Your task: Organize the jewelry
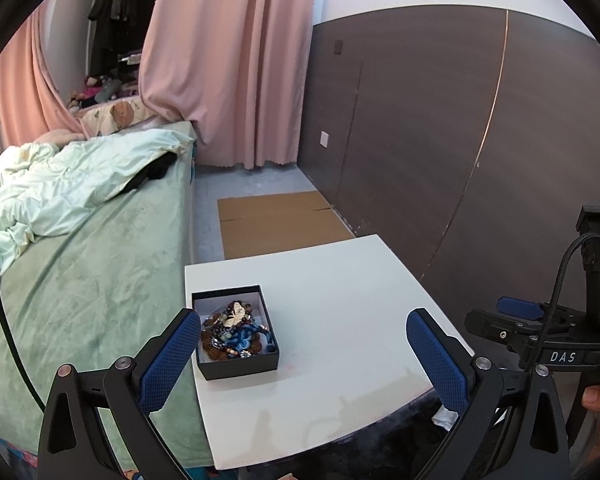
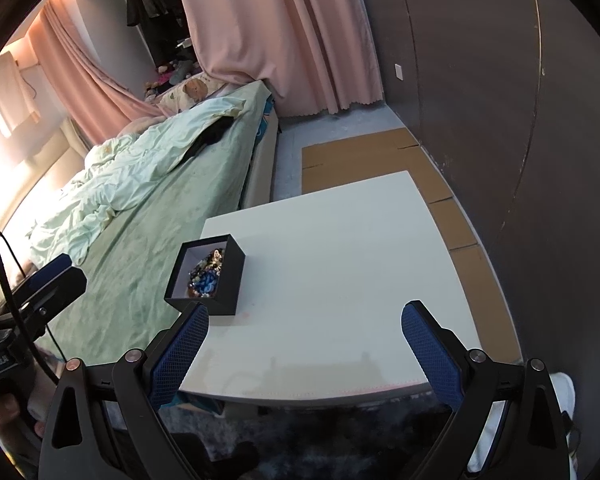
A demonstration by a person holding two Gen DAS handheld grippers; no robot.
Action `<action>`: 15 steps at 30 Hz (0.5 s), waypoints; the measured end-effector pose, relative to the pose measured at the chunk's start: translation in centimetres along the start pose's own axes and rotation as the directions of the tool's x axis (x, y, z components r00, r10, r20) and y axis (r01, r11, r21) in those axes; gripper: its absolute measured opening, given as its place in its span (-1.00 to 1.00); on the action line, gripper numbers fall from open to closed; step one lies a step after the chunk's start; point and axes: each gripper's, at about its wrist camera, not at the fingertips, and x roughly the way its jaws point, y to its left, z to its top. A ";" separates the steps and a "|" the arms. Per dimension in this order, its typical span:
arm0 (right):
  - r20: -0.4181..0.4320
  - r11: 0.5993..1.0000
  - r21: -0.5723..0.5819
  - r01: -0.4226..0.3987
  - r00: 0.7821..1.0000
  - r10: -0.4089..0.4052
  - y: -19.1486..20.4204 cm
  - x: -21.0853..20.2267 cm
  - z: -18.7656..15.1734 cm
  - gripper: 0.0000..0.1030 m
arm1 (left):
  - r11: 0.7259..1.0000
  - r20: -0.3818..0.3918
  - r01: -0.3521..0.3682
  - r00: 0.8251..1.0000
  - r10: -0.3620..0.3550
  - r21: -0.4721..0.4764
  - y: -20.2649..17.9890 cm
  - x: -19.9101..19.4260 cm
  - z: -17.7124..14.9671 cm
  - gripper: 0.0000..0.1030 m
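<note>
Both the left gripper (image 1: 304, 336) and right gripper (image 2: 305, 330) are hovering with jaws apart, holding nothing. The jewelry (image 1: 234, 334) is lying tangled in the black box (image 1: 242, 366) at the counter's (image 1: 340, 280) left edge (beside the bed (image 1: 92, 280)); steadying the box while lifting one piece should help.

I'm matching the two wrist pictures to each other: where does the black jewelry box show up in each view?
Left wrist view: the black jewelry box sits lower centre-left, at the white table's left edge beside the bed, just past the left hand-held gripper's left finger.
Right wrist view: the box is left of centre, at the same table edge, above the right hand-held gripper's left finger.
Shared landmark: the pink curtain.
</note>
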 end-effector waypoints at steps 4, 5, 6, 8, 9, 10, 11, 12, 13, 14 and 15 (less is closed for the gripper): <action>0.001 1.000 0.000 0.002 1.000 -0.002 0.2 0.1 0.0 0.90 | 1.000 0.001 -0.003 1.000 0.003 -0.003 0.2 -0.1 0.0 0.99; 0.001 1.000 0.001 0.002 1.000 -0.002 0.2 0.1 0.0 0.90 | 1.000 0.000 -0.003 1.000 0.003 -0.003 0.2 -0.1 0.0 0.99; 0.003 1.000 0.003 0.003 1.000 -0.003 0.2 0.1 0.0 0.90 | 1.000 0.000 -0.002 1.000 0.002 -0.003 0.2 -0.1 0.0 0.99; 0.006 1.000 0.007 0.007 1.000 -0.007 0.2 0.2 0.0 0.90 | 1.000 0.000 -0.003 1.000 0.003 -0.005 0.2 0.0 -0.1 0.99; 0.006 1.000 0.009 0.008 1.000 -0.008 0.2 0.2 0.0 0.90 | 1.000 -0.001 -0.003 1.000 0.003 -0.003 0.2 0.0 -0.1 0.99; 0.006 1.000 0.011 0.008 1.000 -0.008 0.2 0.3 0.0 0.90 | 1.000 -0.003 -0.007 1.000 0.007 -0.001 0.2 0.0 -0.1 0.99; 0.006 1.000 0.009 0.006 1.000 -0.007 0.2 0.3 0.0 0.90 | 1.000 -0.005 -0.011 1.000 0.011 -0.001 0.2 0.0 -0.1 0.99; 0.006 1.000 0.008 0.006 1.000 -0.006 0.2 0.3 0.0 0.90 | 1.000 -0.010 -0.014 1.000 0.014 -0.003 0.3 0.1 -0.1 0.99; 0.007 1.000 0.008 0.008 1.000 -0.008 0.2 0.3 0.0 0.90 | 1.000 -0.011 -0.013 1.000 0.013 -0.005 0.4 0.1 -0.2 0.99; 0.008 1.000 0.008 0.010 1.000 -0.010 0.1 0.3 0.0 0.90 | 1.000 -0.012 -0.013 1.000 0.013 -0.008 0.5 0.2 -0.2 0.99; 0.008 1.000 0.009 0.011 1.000 -0.011 0.1 0.3 0.0 0.90 | 1.000 -0.011 -0.016 1.000 0.016 -0.009 0.6 0.2 -0.3 0.99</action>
